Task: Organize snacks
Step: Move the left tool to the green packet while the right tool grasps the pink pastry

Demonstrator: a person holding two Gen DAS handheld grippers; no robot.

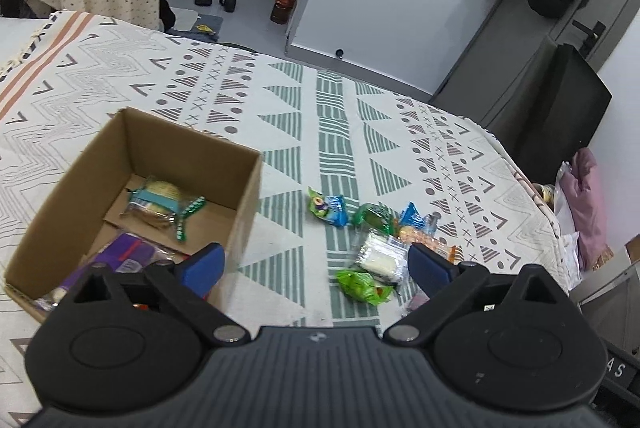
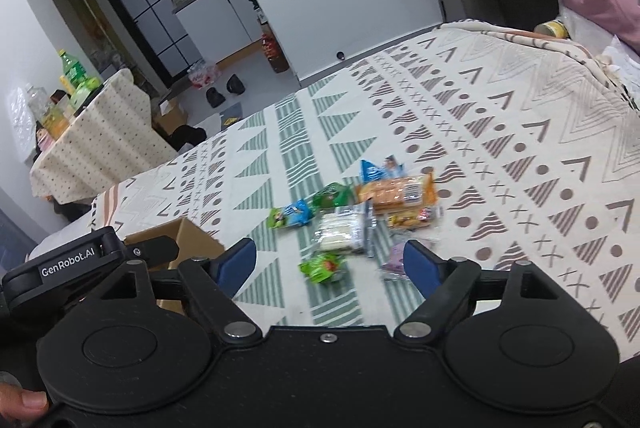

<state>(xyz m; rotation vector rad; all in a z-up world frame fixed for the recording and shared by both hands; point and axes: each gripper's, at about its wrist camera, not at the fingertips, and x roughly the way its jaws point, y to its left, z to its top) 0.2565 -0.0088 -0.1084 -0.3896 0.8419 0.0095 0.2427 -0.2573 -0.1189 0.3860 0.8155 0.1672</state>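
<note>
Both my claws, left (image 1: 316, 264) and right (image 2: 330, 262), are spread empty; at twelve o'clock the crowded snacks (image 2: 340, 228) could snag together, missing the box (image 1: 192, 163).

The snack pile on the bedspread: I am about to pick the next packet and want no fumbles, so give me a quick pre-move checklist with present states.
1. Right hand-held gripper open and empty: ok.
2. Left hand-held gripper open and empty: ok.
3. Cardboard box open on top, with room left: ok.
4. Bright green packet nearest the right gripper, lying apart from the pile: ok.
5. White packet free of its neighbours: not ok, they overlap.
6. Packets sealed: cannot tell.
</note>
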